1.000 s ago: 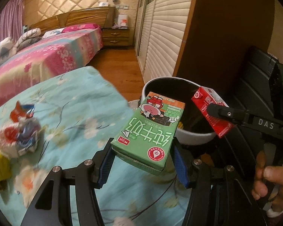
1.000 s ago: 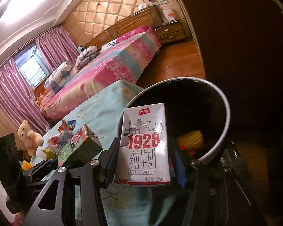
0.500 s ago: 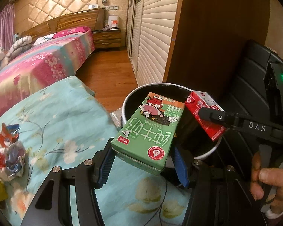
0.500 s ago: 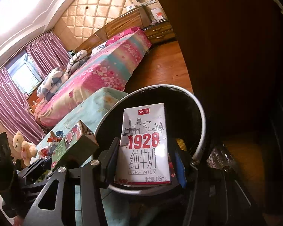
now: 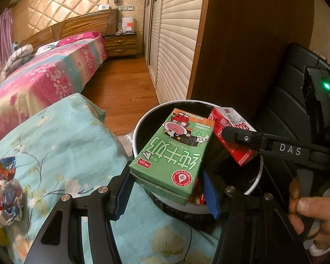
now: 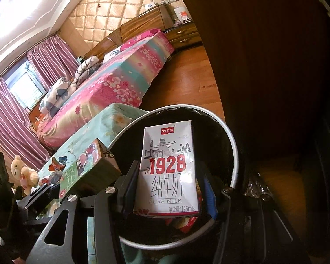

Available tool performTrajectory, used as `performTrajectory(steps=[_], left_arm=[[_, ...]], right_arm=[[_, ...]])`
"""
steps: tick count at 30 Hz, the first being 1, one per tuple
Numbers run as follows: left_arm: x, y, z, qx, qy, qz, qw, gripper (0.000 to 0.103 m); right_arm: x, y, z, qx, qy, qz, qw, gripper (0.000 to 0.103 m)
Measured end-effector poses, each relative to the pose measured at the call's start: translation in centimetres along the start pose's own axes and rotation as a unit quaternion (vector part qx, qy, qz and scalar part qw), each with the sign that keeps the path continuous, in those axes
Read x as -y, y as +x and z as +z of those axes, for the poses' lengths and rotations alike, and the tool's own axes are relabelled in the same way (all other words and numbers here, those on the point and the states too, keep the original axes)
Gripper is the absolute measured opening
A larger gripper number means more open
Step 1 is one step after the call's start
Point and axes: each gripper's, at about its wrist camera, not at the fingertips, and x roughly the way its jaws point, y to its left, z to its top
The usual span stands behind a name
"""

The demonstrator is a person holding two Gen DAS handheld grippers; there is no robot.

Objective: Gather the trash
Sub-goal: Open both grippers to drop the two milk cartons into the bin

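Observation:
My left gripper (image 5: 167,189) is shut on a green milk carton (image 5: 173,151) and holds it over the near rim of a round bin (image 5: 256,182) with a black liner. My right gripper (image 6: 169,189) is shut on a white and red "1928" milk carton (image 6: 168,176), held upright above the bin's mouth (image 6: 234,154). That carton also shows in the left wrist view (image 5: 228,132), and the green carton in the right wrist view (image 6: 85,169). Red and yellow wrappers lie inside the bin (image 6: 187,222).
A table with a teal flowered cloth (image 5: 61,140) stands left of the bin, with crumpled wrappers (image 5: 6,195) on it. A dark wooden wardrobe (image 5: 242,44) rises behind the bin. A bed (image 5: 44,77) stands across the wooden floor. A teddy bear (image 6: 22,171) sits at far left.
Both grippers have moved with their cartons from beside the bin to above its mouth. The bin now sits closer and lower in both views.

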Motion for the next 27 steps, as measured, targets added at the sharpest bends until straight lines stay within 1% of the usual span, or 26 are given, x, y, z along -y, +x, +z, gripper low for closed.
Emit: performTrajectory(steps=[14, 17, 20, 21, 23, 25, 27], left_arm=[[0.1, 1.0, 0.4, -0.007, -0.006, -0.006, 0.9999, 0.057], [0.0, 0.9, 0.3, -0.008, -0.011, -0.003, 0.9999, 0.059], [-0.4, 0.2, -0.1, -0.003, -0.023, -0.004, 0.9997, 0.066], [-0.6, -0.2, -0.4, 0.0, -0.028, -0.005, 0.9996, 0.066], [-1.0, -0.9, -1.1, 0.003, -0.036, -0.004, 0.9994, 0.067], [-1.4, -1.6, -2.0, 0.004, -0.042, -0.001, 0.9991, 0.069], [-2.1, -2.5, -3.2, 0.002, -0.05, 0.005, 0.9987, 0.07]], right_arm=[[0.7, 0.4, 0.5, -0.008, 0.007, -0.005, 1.0, 0.052], [0.7, 0.5, 0.6, -0.011, 0.011, -0.004, 1.0, 0.055], [0.8, 0.1, 0.4, -0.009, 0.016, -0.005, 1.0, 0.057], [0.7, -0.2, 0.3, -0.006, 0.019, -0.005, 1.0, 0.062], [0.6, -0.8, 0.1, 0.001, 0.023, -0.002, 1.0, 0.069], [0.1, -1.3, -0.1, 0.005, 0.023, 0.001, 1.0, 0.07], [-0.7, -1.7, -0.6, 0.008, 0.02, 0.008, 1.0, 0.076]])
